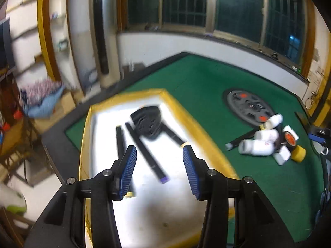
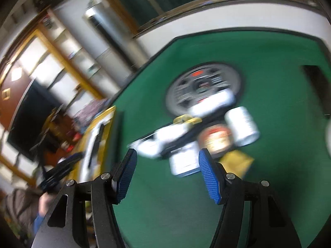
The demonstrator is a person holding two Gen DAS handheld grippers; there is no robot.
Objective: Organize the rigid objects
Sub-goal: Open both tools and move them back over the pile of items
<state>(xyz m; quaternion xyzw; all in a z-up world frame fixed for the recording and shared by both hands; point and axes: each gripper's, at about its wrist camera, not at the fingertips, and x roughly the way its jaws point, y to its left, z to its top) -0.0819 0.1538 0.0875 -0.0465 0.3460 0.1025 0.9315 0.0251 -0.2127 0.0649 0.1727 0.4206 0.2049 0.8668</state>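
A white tray with a yellow rim [image 1: 198,124] lies on the green table. It holds several black marker pens [image 1: 144,150] and a black round lump [image 1: 148,122]. My left gripper [image 1: 159,155] is open and empty above the tray. A heap of white bottles [image 1: 260,144], a white box [image 2: 184,161], a red-labelled round tin [image 2: 215,138], a yellow item [image 2: 235,163] and a black pen [image 1: 240,139] lies on the felt. My right gripper [image 2: 167,157] is open and empty, just short of the heap. The right wrist view is blurred.
A round grey dial panel [image 1: 248,105] is set in the middle of the green table [image 1: 269,196]. The table has a black raised edge [image 1: 51,140]. The left gripper shows at the far left of the right wrist view [image 2: 60,171]. Windows and shelves stand behind.
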